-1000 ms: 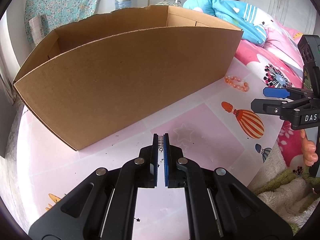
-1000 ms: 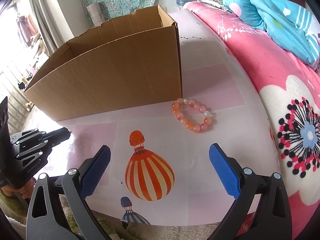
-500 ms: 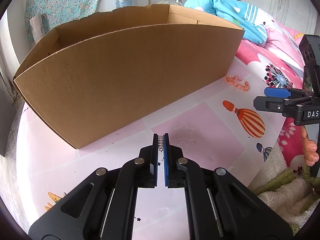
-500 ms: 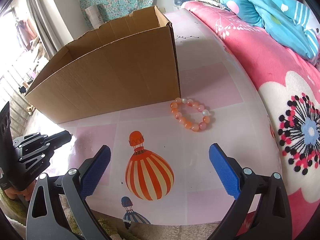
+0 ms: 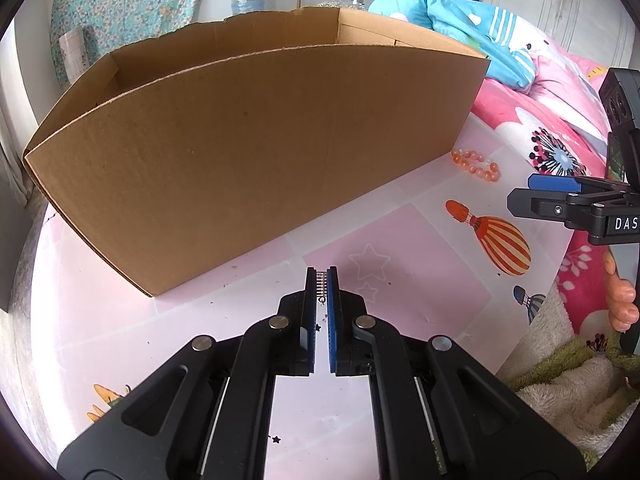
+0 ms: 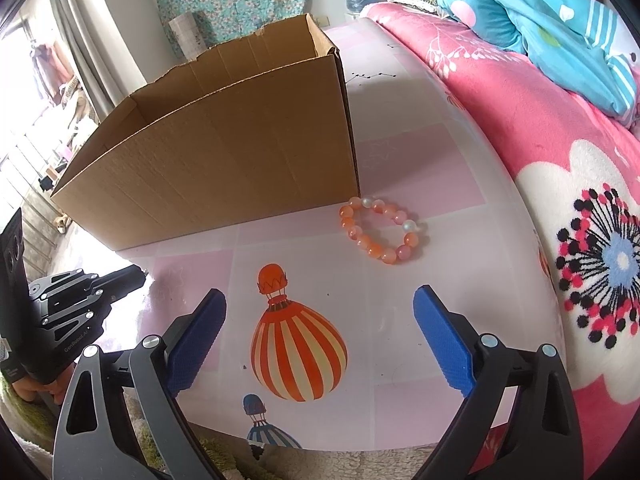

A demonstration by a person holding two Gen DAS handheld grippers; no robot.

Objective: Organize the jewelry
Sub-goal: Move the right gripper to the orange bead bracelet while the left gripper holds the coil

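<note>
My left gripper point(image 5: 321, 274) is shut on a small silver chain piece point(image 5: 321, 286) and holds it above the pink table, in front of the open cardboard box point(image 5: 248, 152). It shows at the left of the right wrist view point(image 6: 140, 272). An orange bead bracelet point(image 6: 380, 230) lies on the table by the box's right corner point(image 5: 476, 164). My right gripper point(image 6: 320, 304) is open and empty, above a balloon print, short of the bracelet. It also shows at the right of the left wrist view point(image 5: 536, 192).
The box point(image 6: 224, 160) fills the far half of the pink table point(image 6: 400, 360). A pink flowered blanket point(image 6: 560, 184) and a blue quilt point(image 6: 560, 24) lie to the right. A fluffy green-and-white cloth point(image 5: 572, 392) hangs at the near table edge.
Both grippers have edged slightly forward toward the box and bracelet. The left stays shut on the chain and the right stays open.
</note>
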